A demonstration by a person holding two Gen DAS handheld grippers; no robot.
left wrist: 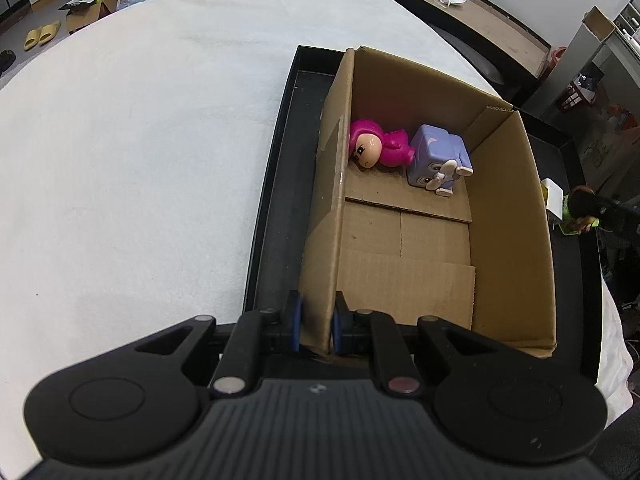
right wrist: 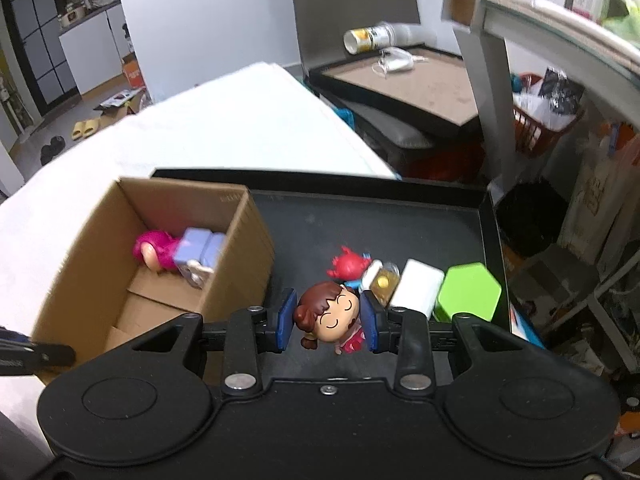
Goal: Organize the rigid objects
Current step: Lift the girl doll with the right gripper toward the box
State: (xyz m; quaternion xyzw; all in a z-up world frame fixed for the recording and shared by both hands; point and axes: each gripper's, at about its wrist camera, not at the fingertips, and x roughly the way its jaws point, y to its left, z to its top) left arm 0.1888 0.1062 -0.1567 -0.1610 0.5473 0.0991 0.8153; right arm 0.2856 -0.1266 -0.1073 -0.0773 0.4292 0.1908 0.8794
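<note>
An open cardboard box (left wrist: 508,208) stands in a black tray (left wrist: 276,208) on a white-covered table. Inside it lie a pink figure (left wrist: 380,146) and a lilac cube-shaped toy (left wrist: 438,160). My left gripper (left wrist: 316,322) is shut on the box's near left wall. My right gripper (right wrist: 329,316) is shut on a brown-haired doll figure (right wrist: 330,314), held above the tray floor (right wrist: 360,220). Behind the doll lie a red crab toy (right wrist: 348,264), a small jar (right wrist: 382,280), a white block (right wrist: 416,286) and a green hexagonal block (right wrist: 468,292). The box (right wrist: 236,260) sits to the doll's left.
The white cloth (left wrist: 140,160) spreads left of the tray. A second black-framed tray (right wrist: 420,88) with a tipped cup (right wrist: 368,38) stands beyond. A red basket (right wrist: 540,128) and a metal table leg (right wrist: 492,92) are at the right.
</note>
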